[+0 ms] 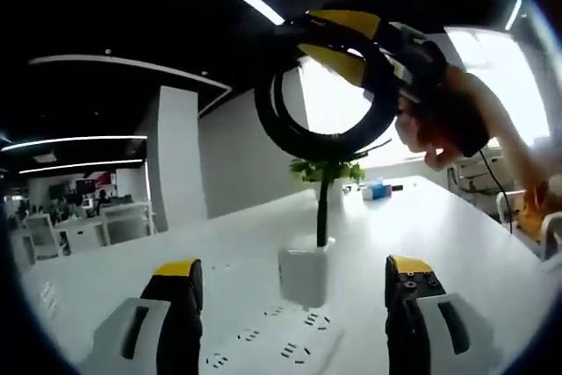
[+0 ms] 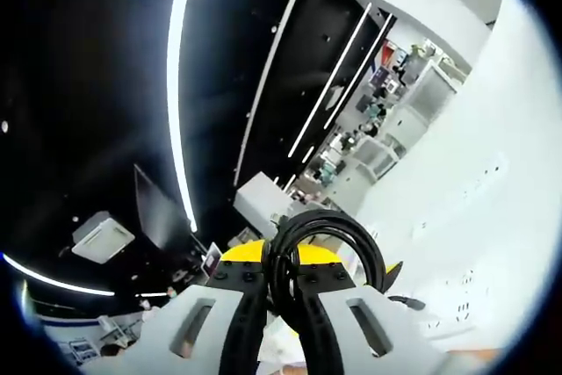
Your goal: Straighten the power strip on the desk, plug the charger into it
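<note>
Left gripper [image 1: 294, 292] sits low over the white desk [image 1: 457, 226], jaws spread wide apart with nothing between them, yellow tips pointing forward. Directly under and between the jaws lies the white power strip [image 1: 268, 344], socket rows facing up, running toward the near edge of the left gripper view. The white charger [image 1: 305, 274] stands upright on the strip's far end, seated in a socket as far as I can tell. Its black cable [image 1: 322, 208] rises straight up from the charger top and goes into a coiled loop held in the air above the desk. The right gripper [image 1: 351, 37] holds that loop at its top, yellow fingers on either side of the coil, with the person's hand [image 1: 443, 120] behind it. Farther back on the desk: a small green plant [image 1: 327, 169] and a blue object [image 1: 376, 191], too small to identify. Beyond that, a white pillar, office desks, ceiling light strips. In the right gripper view, the right gripper [image 2: 281, 283] is clamped on the coiled cable [image 2: 329, 234], several black turns pinched between the jaws; the desk [image 2: 492, 191] runs along one side of that view, tilted.
</note>
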